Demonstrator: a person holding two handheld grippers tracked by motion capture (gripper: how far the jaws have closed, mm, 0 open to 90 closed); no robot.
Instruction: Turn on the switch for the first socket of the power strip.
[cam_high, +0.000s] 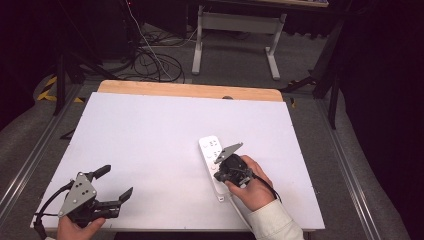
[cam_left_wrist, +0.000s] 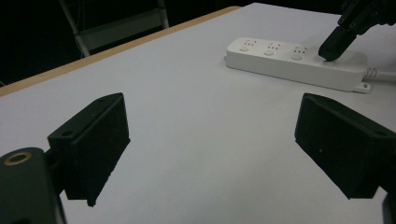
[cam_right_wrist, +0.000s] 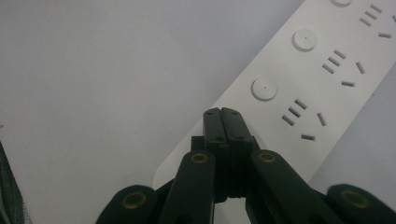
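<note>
White power strip under closed right tongs.

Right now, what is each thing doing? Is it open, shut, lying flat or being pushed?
Power strip: lying flat on the table, nothing plugged into the sockets in view.
Right gripper: jaws shut, tips down on the strip's cord end.
Left gripper: jaws wide open, nothing between them, well apart from the strip.
Table: white top, strip on it.

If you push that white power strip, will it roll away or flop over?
The power strip is a long flat bar lying on the table, so it would probably slide, not roll. Its hard-looking shell likely stays stiff. The cord at one end might tug it sideways.
</note>
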